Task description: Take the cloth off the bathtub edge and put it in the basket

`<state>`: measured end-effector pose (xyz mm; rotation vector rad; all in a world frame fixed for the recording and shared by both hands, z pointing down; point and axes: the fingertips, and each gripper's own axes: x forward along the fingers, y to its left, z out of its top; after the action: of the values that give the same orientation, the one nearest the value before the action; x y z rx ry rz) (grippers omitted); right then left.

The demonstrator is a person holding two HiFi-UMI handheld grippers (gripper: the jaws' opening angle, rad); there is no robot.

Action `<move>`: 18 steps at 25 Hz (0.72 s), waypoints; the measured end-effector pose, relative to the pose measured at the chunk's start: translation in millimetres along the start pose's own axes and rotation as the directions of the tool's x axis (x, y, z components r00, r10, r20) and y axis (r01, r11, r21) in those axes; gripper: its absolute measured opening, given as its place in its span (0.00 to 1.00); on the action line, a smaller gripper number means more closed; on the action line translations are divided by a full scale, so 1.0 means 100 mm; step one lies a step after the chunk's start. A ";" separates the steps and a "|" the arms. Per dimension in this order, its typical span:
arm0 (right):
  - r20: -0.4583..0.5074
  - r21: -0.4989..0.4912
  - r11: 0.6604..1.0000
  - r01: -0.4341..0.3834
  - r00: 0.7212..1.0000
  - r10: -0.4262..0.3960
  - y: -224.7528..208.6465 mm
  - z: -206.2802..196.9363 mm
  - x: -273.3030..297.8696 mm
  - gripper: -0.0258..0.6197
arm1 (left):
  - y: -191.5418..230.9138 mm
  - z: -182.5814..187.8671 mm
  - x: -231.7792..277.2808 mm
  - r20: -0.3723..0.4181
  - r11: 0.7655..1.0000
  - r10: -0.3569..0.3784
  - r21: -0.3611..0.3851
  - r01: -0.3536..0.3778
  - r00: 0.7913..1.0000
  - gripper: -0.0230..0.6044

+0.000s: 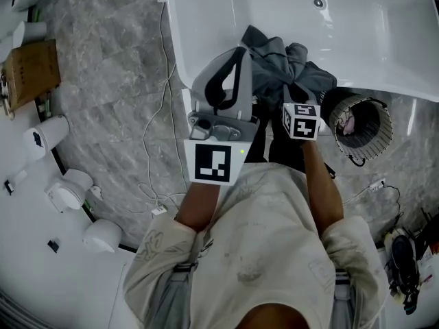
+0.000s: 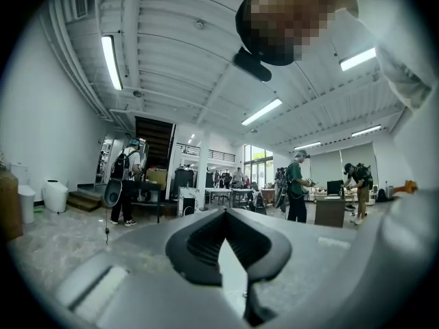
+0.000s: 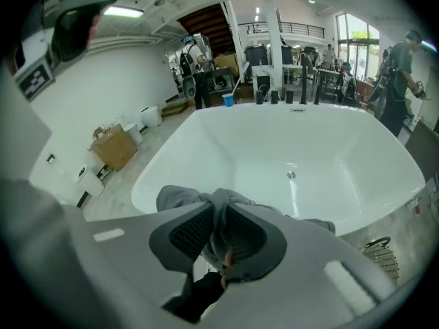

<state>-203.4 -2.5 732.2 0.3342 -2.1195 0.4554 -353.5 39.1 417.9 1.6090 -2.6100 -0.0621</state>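
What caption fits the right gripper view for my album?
Right gripper shut on the grey cloth, above the white bathtub.

Grey marbled stone floor [image 1: 110, 74] fills the head view's left, a brown cardboard box [image 1: 31, 70] at upper left. The left gripper view shows a white ribbed ceiling [image 2: 178, 46] with long fluorescent tube lights [image 2: 112, 60], a dark staircase [image 2: 156, 132] centre-left, bright tall windows [image 2: 257, 160] mid-frame.

The cloth [image 1: 288, 64] lies over the bathtub's [image 1: 206, 19] near edge, the basket [image 1: 385, 141] standing just to its right.
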 end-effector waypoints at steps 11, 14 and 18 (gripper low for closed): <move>0.327 -0.007 0.999 0.053 0.944 -0.048 0.02 1.00 -1.10 0.14 | -0.23 0.46 -0.09 0.082 0.999 -0.047 0.028 0.045 0.996 0.04; 0.427 -0.006 0.997 0.078 0.902 -0.067 0.04 1.25 -1.47 0.14 | -0.30 0.61 -0.13 0.104 0.998 -0.059 0.044 0.054 0.993 0.04; 0.566 -0.007 0.995 0.096 0.821 -0.076 0.00 1.72 -1.92 0.14 | -0.34 0.82 -0.07 0.168 0.996 -0.074 0.064 0.064 0.983 0.04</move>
<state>-225.0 -66.2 483.0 0.6030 -2.6742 0.2820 -326.9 29.6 332.9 1.7885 -2.7036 -0.1349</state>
